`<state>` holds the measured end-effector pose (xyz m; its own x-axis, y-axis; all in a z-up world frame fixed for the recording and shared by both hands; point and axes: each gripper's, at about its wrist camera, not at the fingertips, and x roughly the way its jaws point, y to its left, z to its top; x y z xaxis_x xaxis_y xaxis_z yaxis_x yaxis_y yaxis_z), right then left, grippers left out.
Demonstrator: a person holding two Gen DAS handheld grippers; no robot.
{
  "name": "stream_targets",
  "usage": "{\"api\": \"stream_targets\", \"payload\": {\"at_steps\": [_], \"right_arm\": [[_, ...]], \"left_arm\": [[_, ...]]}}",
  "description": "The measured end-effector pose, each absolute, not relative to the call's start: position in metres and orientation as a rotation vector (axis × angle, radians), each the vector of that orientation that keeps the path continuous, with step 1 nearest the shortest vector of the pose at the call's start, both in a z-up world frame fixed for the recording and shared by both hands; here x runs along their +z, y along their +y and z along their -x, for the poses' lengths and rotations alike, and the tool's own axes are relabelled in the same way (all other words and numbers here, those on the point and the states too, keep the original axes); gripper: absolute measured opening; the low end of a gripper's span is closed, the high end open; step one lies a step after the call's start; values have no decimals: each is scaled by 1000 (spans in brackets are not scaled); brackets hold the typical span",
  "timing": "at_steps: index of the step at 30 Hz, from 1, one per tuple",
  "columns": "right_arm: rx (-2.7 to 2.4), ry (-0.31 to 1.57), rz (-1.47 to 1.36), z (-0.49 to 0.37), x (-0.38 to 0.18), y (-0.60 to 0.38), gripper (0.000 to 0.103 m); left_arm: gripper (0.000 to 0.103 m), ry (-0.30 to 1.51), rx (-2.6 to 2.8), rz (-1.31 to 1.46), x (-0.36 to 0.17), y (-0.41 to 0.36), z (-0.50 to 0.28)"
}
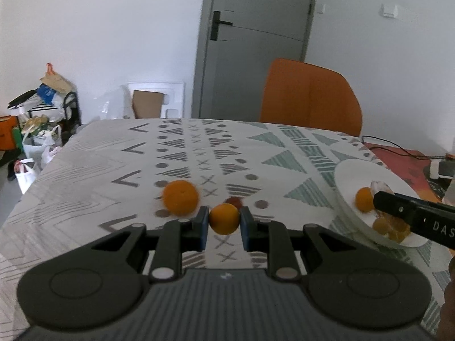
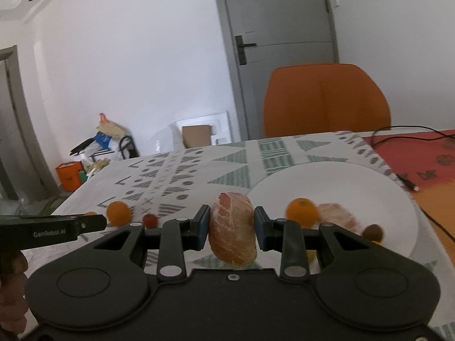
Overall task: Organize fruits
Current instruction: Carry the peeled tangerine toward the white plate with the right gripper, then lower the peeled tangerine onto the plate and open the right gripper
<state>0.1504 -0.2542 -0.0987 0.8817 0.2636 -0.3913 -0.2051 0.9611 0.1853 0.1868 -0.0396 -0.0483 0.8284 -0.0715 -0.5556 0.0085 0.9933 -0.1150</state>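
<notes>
1. Left gripper (image 1: 224,223): I read its blue pads as closed against a small orange (image 1: 224,218), one pad on each side. The fruit sits at the very tips of the fingers, just above the patterned tablecloth (image 1: 99,170). Risk: with so little pad overlap on a round skin, a sideways jolt could let it roll out forward.

2. Right gripper (image 2: 232,228): clamped on a peeled citrus piece (image 2: 232,227), which stands upright between the pads just short of the near-left rim of the white plate (image 2: 341,182). Risk: the flesh looks soft. I judge that extra squeeze could crush it, and a loose hold could let it sag out below.

3. Plate contents, right wrist view: an orange on the plate (image 2: 301,211), a second peeled piece (image 2: 337,217) and a small brown fruit (image 2: 373,232) lie close together near the front. Risk: releasing onto this cluster could knock a round fruit toward the rim.

4. Loose fruit on the cloth: a larger orange (image 1: 179,197) and a small red fruit (image 1: 234,201) lie just beside and just behind the left gripper's load. Risk: a low sweep toward the plate could nudge either one into a roll.

5. Both grippers work close to the same plate; the right one's finger already crosses it in the left wrist view. Risk: collision if both approach together. I would stagger the two placements.

6. Both views show motion blur, so I treat exact contact points as uncertain.
</notes>
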Motion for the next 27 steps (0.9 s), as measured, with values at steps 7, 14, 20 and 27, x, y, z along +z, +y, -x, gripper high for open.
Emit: {"api": "stream_targets", "payload": {"at_steps": [7, 14, 20, 27], "right_arm": [[205, 438, -168, -152, -105, -274, 31], [168, 459, -199, -156, -112, -287, 32], [149, 500, -231, -161, -126, -292, 32], [154, 509, -239, -164, -134, -288, 36]], "left_arm": [[22, 600, -74, 95, -51, -57, -195], [22, 611, -89, 87, -54, -68, -203], [22, 637, -88, 79, -63, -73, -208], [22, 653, -62, 85, -70, -68, -211]]}}
